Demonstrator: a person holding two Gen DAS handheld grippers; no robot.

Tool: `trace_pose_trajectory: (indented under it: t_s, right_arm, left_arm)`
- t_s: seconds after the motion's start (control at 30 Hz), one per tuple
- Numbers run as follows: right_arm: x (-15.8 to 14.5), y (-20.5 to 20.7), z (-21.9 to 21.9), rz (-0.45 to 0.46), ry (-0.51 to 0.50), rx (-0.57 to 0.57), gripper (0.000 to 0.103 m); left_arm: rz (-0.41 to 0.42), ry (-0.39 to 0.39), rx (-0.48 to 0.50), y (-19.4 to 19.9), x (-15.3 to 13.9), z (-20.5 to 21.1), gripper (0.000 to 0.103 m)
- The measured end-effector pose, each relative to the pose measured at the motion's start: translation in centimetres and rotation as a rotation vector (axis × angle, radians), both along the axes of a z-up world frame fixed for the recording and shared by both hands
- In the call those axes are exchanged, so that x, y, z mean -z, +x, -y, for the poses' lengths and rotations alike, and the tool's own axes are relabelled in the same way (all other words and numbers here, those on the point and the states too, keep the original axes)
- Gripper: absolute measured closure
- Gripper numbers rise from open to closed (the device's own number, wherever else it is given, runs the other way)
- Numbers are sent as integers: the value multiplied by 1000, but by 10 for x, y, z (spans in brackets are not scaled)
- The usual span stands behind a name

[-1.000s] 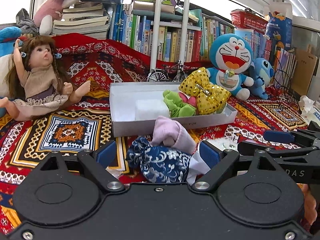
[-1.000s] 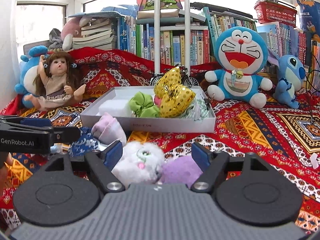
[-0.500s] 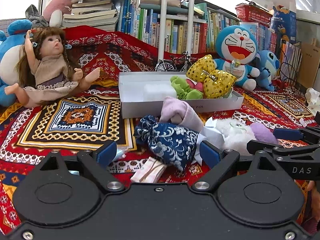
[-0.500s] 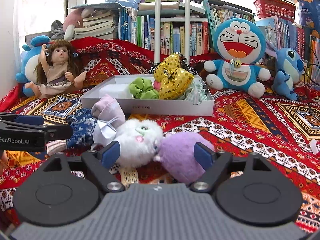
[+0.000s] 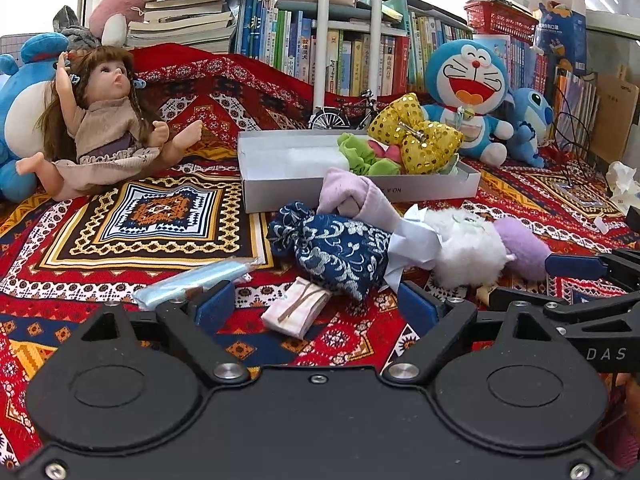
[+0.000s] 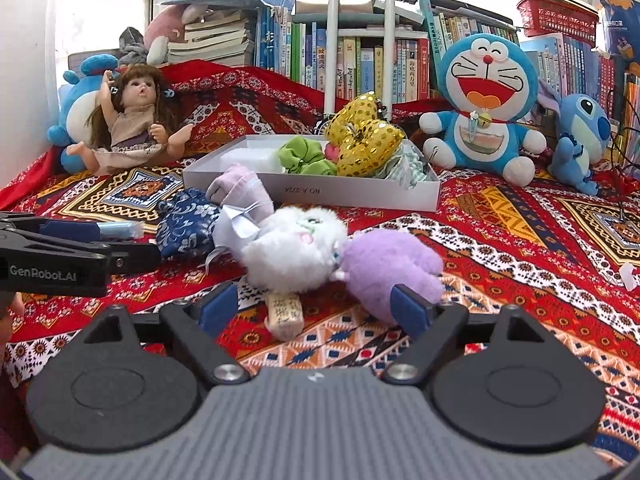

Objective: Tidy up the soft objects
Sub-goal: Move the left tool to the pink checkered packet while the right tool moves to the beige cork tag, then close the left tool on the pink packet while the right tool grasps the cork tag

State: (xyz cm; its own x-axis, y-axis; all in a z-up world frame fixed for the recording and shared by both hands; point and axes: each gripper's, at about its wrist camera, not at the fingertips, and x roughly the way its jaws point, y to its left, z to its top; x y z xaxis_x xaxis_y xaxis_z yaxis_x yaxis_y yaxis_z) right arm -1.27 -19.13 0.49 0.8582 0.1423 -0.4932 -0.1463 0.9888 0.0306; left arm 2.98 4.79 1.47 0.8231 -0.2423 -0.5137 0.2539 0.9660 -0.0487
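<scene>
Both claws are tilting downward over a red patterned cloth (image 5: 120,216), side by side, each with its blue pads spread wide and nothing between them. The left claw (image 5: 316,304) is hovering just in front of a blue brocade pouch (image 5: 336,252) — its jaws are closing slightly, though the pads are pressing on nothing. The right claw (image 6: 316,306) is hanging released just in front of a white-and-purple plush toy (image 6: 320,256), one pad close beside the toy's purple end. Taking the white box (image 6: 360,196) as landmark: the pouch, a pale pink cloth bundle (image 5: 352,196) and the plush toy are lying in a row in front of it, touching one another; a green scrunchie (image 6: 306,156) and a gold sequin bow (image 6: 364,148) are sitting inside it, the bow sticking up over the rim; a blue cat plush (image 6: 486,104) is sitting behind it to the right, and a doll (image 6: 136,128) is reclining to its left. A small folded pink packet (image 5: 296,310) is lying between the left claw's pads, on the cloth. Readable writing: "GenRobot.AI" on the left claw's side, "DAS" on the right claw's side, and upside-down print on the box's front wall that looks like "NO A 224" — too small to be sure.
</scene>
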Motion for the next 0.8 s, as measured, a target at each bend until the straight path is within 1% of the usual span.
trace_pose_trajectory:
  t_s: [0.1,0.3,0.4,0.47,0.57,0.73,0.77,0.8]
  right_arm:
    - [3,-2,-2,-11,-4,-7,13]
    - [8,-3,-3,-28,-3,-10,13]
    - [9,-3,-4,-30,-9,-12,13]
    - [10,-3,-5,-31,-14,-14,13]
    - [12,-3,-6,-31,-20,-16,13]
    - [13,-3,-8,-24,-28,-17,13]
    - [13,-2,-8,-24,-30,-16,13]
    - [13,-2,-9,-23,-32,-16,14]
  left_arm:
    - [-8,-5,3,0,1,-1,18]
    - [-31,-15,0,2,4,-4,27]
    - [-38,-18,-3,4,6,-5,30]
    - [-42,-16,-4,5,7,-4,35]
    - [-52,-17,-5,8,8,-5,39]
    - [-64,-30,-11,12,10,-6,42]
    - [-67,-32,-9,13,10,-7,46]
    - [-69,-34,-7,13,11,-7,47]
